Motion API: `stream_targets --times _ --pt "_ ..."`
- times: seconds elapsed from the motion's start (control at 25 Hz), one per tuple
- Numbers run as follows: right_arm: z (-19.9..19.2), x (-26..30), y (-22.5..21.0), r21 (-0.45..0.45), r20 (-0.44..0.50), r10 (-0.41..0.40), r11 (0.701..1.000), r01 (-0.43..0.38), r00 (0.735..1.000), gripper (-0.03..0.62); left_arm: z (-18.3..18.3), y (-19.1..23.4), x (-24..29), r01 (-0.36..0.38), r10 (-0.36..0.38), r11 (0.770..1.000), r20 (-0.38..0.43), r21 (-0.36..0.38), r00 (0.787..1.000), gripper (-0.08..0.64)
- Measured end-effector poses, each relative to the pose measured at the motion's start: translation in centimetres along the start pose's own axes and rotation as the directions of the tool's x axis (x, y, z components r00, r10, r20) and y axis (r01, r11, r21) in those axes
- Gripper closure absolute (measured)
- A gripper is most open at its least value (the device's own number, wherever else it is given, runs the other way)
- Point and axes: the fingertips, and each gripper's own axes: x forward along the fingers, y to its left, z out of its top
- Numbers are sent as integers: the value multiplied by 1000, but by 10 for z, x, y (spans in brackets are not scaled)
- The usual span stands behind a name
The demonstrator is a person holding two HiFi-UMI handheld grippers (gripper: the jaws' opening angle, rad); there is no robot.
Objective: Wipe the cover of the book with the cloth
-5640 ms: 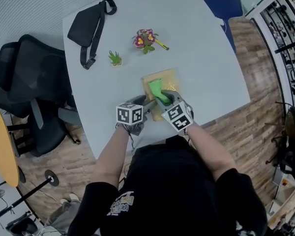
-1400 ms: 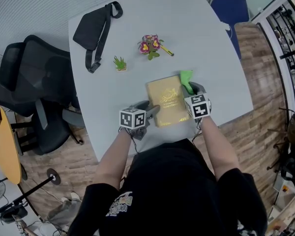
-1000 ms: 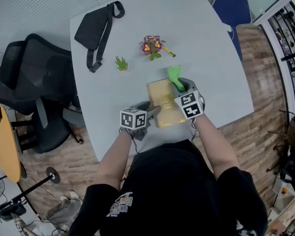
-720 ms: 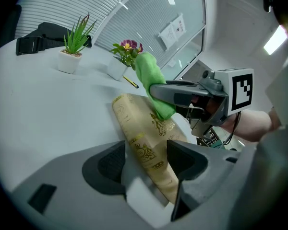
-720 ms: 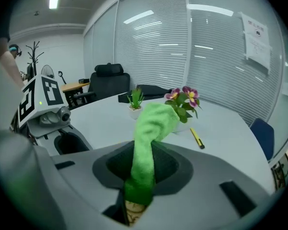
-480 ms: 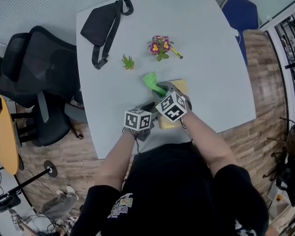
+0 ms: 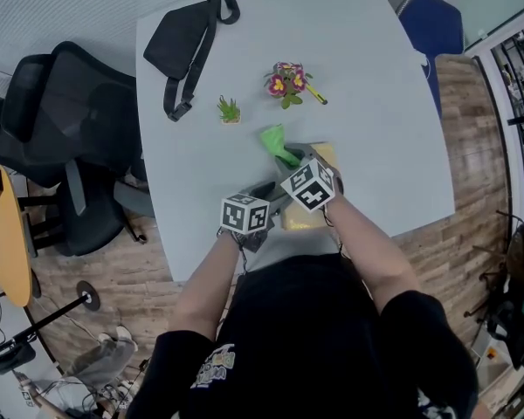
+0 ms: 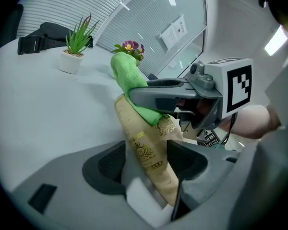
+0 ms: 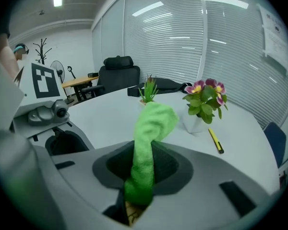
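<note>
while the left gripper (image 7: 268, 193) has its jaws closed on the near edge of the gold-coloured book (image 8: 140, 139), the right gripper (image 9: 141, 176) has its jaws clamped narrow on a green cloth (image 9: 150, 127). the book lies on the pale grey worktop (image 7: 367, 77) close to the person's edge, mostly covered in the head view by the two grippers. the cloth stands up out of the right jaws in a bunched fold, and in the left gripper view its lower part touches the cover at the book's far end. farther out on the worktop are a small potted plant (image 7: 230, 109), a pot of pink flowers (image 7: 286, 80) with a yellow pen (image 7: 314, 94) just beside it, and a black bag (image 7: 179, 42).
</note>
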Motion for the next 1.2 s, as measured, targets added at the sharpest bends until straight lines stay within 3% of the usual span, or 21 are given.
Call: stream_targets --times 0.32,0.68,1.2 --pt "-21 -18 -46 121 5 -105 987 104 994 494 0 0 0 -4 4 1000 1 -2 1000 291" --pt "-51 -44 -92 254 -4 -211 945 205 978 494 0 1 1 0 0 1000 -3 -7 1000 291" --pt "-88 -74 -106 360 -44 -289 889 285 956 494 0 3 0 3 -3 1000 -6 -7 1000 291"
